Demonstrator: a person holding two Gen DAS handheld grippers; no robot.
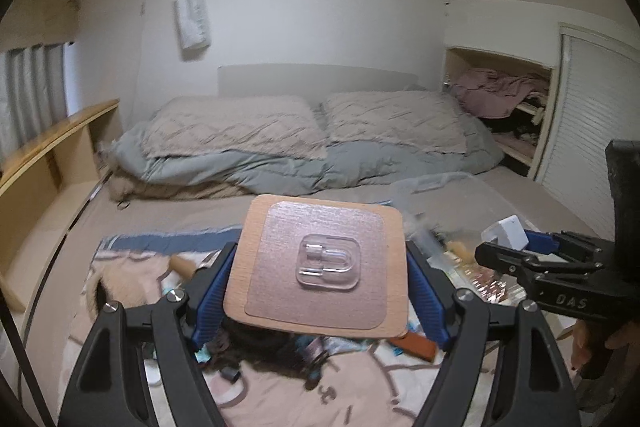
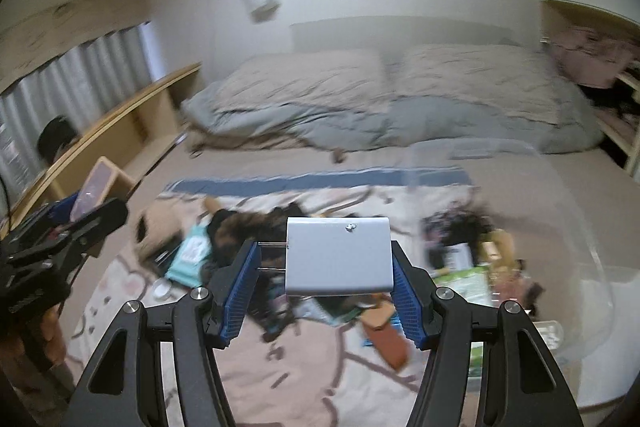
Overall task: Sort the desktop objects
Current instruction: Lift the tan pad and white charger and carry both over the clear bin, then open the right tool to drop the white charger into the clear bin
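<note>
My left gripper is shut on an adhesive wall hook on a tan backing card, held flat above the bed. My right gripper is shut on a white power adapter, also held above the bed. The right gripper shows at the right of the left wrist view with the white adapter in it. The left gripper shows at the left of the right wrist view with the card. Several small items lie scattered on a pink patterned blanket below both grippers.
A clear plastic container holds several items at the right on the bed. A brown case lies on the blanket. Pillows and a grey duvet lie at the head of the bed. A wooden shelf runs along the left.
</note>
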